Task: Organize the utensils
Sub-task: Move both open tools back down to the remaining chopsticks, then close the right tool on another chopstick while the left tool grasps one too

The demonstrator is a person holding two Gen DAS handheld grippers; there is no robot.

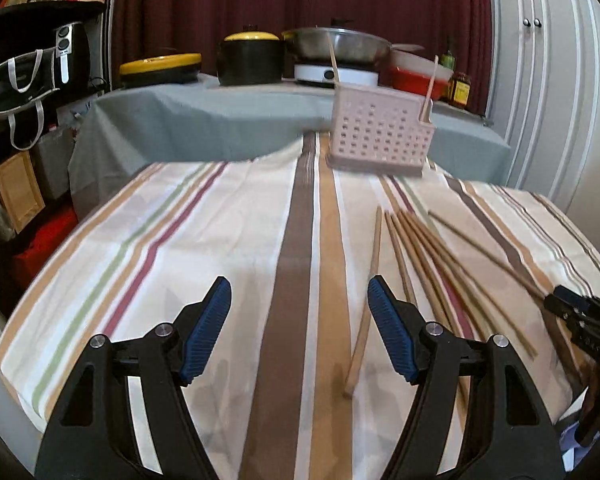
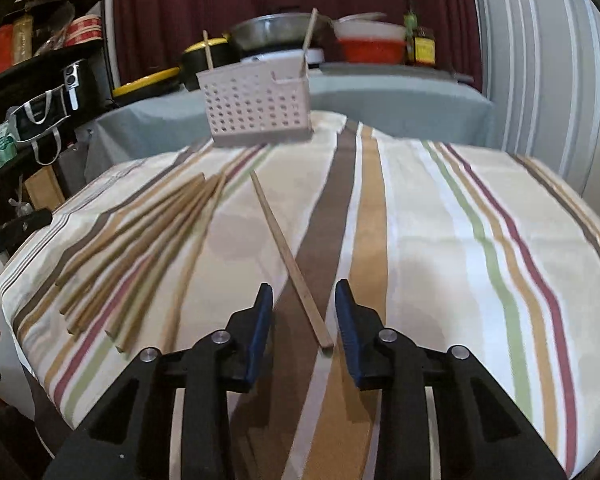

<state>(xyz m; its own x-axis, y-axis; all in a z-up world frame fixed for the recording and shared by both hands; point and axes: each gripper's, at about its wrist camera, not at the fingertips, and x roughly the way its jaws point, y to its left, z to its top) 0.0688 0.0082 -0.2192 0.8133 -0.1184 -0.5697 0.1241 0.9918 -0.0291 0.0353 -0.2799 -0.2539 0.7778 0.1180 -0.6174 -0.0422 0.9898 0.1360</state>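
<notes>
A single chopstick (image 2: 290, 258) lies apart from the fanned bundle of chopsticks (image 2: 140, 256) on the striped tablecloth (image 2: 460, 240), its near end between the right gripper (image 2: 304, 322)'s spread jaws, apparently lined up for pinching. The pink utensil basket (image 2: 256, 106) stands beyond, two sticks already inside. The left gripper (image 1: 298, 332) hovers wide open, empty.

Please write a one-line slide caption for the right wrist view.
Open right gripper straddling the near end of a lone chopstick, perforated utensil holder beyond on the striped tablecloth.

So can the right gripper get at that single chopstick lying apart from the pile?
Probably yes. The right gripper is open, the lone chopstick's near end lies between its fingers, and nothing covers it.
</notes>
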